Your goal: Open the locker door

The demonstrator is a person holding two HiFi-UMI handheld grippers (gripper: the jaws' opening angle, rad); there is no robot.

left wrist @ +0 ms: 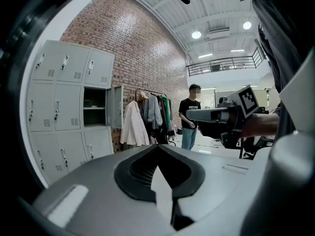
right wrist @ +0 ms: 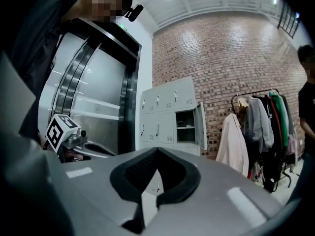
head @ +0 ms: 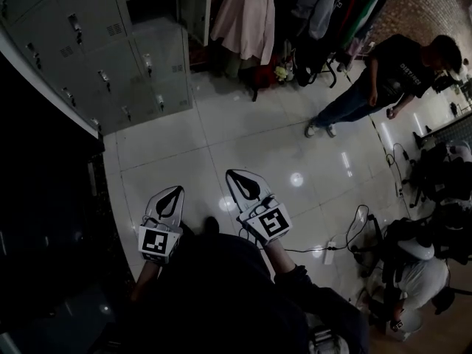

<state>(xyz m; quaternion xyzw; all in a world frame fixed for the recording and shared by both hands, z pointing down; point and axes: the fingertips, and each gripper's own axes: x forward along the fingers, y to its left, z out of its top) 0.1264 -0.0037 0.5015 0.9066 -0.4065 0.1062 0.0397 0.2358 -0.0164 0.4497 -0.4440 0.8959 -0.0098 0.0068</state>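
Walking closer comes first, we judge: the lockers (head: 110, 57) stand far ahead of our left claw (head: 171, 198) and right claw (head: 242, 181), both closed on nothing.

No word or number can be read anywhere. The standing person's (head: 383, 80) black T-shirt (head: 402, 68) bears a short line of white print across the chest, too small to make out. The marker cubes on the left gripper (head: 175, 192) and the right gripper (head: 233, 175) show only black-and-white square patterns, not letters. The grey lockers (head: 110, 57) show no legible label on their doors.
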